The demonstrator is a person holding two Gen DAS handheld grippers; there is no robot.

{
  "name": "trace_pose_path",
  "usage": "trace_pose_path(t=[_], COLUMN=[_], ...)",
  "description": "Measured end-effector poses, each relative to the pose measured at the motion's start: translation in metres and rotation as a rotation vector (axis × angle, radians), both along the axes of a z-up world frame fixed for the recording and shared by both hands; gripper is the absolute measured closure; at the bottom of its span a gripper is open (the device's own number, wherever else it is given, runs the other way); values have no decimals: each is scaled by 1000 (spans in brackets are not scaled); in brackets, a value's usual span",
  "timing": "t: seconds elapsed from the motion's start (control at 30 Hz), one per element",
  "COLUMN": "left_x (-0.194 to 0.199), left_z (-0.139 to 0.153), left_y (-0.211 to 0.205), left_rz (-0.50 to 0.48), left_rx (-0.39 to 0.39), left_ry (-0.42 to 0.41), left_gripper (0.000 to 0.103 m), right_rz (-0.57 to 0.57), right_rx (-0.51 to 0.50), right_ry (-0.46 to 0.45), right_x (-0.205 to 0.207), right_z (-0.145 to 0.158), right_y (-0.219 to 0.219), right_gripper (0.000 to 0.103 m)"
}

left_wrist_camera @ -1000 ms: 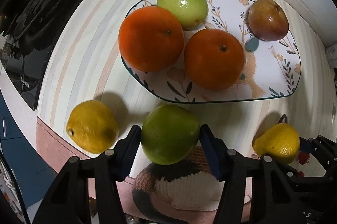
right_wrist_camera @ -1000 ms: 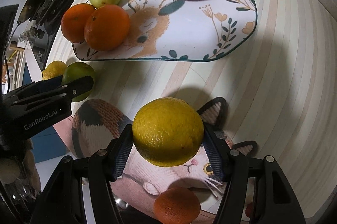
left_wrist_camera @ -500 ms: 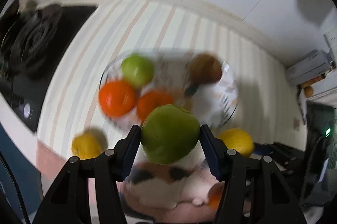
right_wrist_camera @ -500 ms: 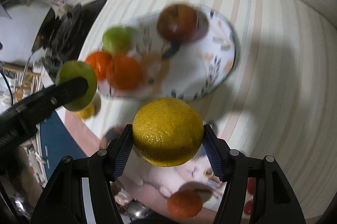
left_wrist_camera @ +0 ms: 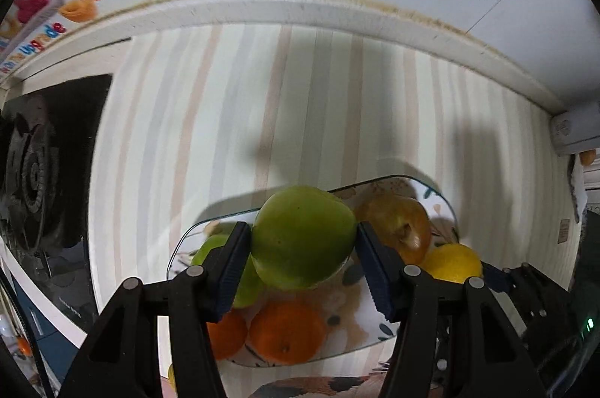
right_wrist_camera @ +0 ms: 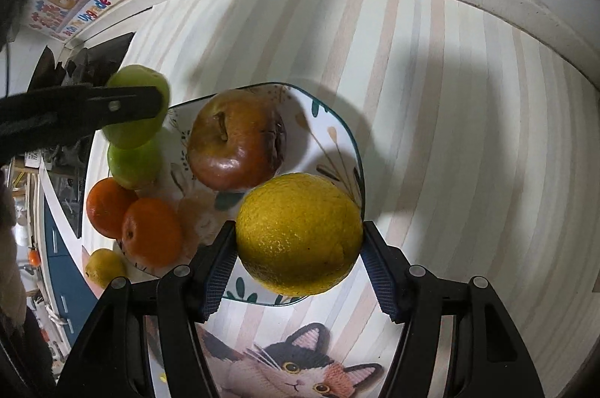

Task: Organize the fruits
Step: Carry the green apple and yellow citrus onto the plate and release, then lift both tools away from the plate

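A green apple (left_wrist_camera: 303,237) sits clamped between the two blue-padded fingers of the left gripper (left_wrist_camera: 303,261), held in the air above the left half of a patterned plate (left_wrist_camera: 446,207); from the right wrist view the same apple (right_wrist_camera: 137,105) hangs over the plate's far-left corner, partly hidden by a black finger (right_wrist_camera: 112,104). The right gripper (right_wrist_camera: 299,265) is closed on a yellow lemon (right_wrist_camera: 299,234), pads pressed to both its sides, and the lemon hovers over the near-right part of the plate (right_wrist_camera: 339,120) — in the left wrist view it (left_wrist_camera: 453,263) shows just past the right finger. On the plate lie a second green apple (right_wrist_camera: 131,162), directly under the held one, two oranges (right_wrist_camera: 152,231) touching each other at the near-left corner, and a brownish-red apple (right_wrist_camera: 236,139) with a wrinkled patch, near the plate's middle. Another lemon (right_wrist_camera: 105,267) rests off the plate, just beside its near-left corner. The plate stands on a counter with pale stripes (right_wrist_camera: 450,98); a mat showing a calico cat (right_wrist_camera: 296,368) lies just beside the plate's near edge, under the right gripper. To the left — past the counter's striped covering — is a black gas stove (left_wrist_camera: 41,165), and a colourful sticker (right_wrist_camera: 71,0) is on the white wall behind.
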State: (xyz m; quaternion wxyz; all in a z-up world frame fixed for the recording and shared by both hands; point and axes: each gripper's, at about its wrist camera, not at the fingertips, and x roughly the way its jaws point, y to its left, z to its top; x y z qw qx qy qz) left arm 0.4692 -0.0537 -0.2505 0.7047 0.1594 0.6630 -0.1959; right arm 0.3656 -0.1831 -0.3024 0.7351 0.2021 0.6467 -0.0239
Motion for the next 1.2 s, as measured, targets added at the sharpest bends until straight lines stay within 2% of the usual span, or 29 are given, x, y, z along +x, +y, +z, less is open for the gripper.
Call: trace_pose_path(t=[0.23, 0.4, 0.43, 0.5, 0.6, 0.67, 0.7, 0.93, 1.2], left_x=[10, 10, 10, 11, 11, 10, 8, -20, -71], left_z=[-28, -33, -30, -28, -19, -15, -13, 11, 35], left_y=[-10, -8, -7, -6, -1, 4, 7, 39, 65], left_rz=[-11, 9, 14, 20, 43, 63, 67, 141, 230], left_rx=[78, 95, 91, 92, 76, 70, 69, 14, -34], left_ry=[42, 47, 41, 26, 11, 3, -2, -52, -110], left_gripper=[47, 47, 47, 45, 41, 16, 14, 14, 14], right_rz=[8, 8, 6, -2, -9, -16, -18, 25, 87], right_rx=[-15, 8, 11, 17, 6, 11, 11, -69, -131], right_ry=[6, 25, 30, 34, 35, 42, 40, 23, -52], right_x=[5, 5, 5, 4, 1, -1, -3, -20, -47], right_z=[-2, -5, -6, -5, -2, 0, 1, 21, 59], right_y=[3, 0, 0, -1, -2, -5, -6, 2, 15], right_gripper=[35, 33, 33, 24, 18, 15, 13, 10, 9])
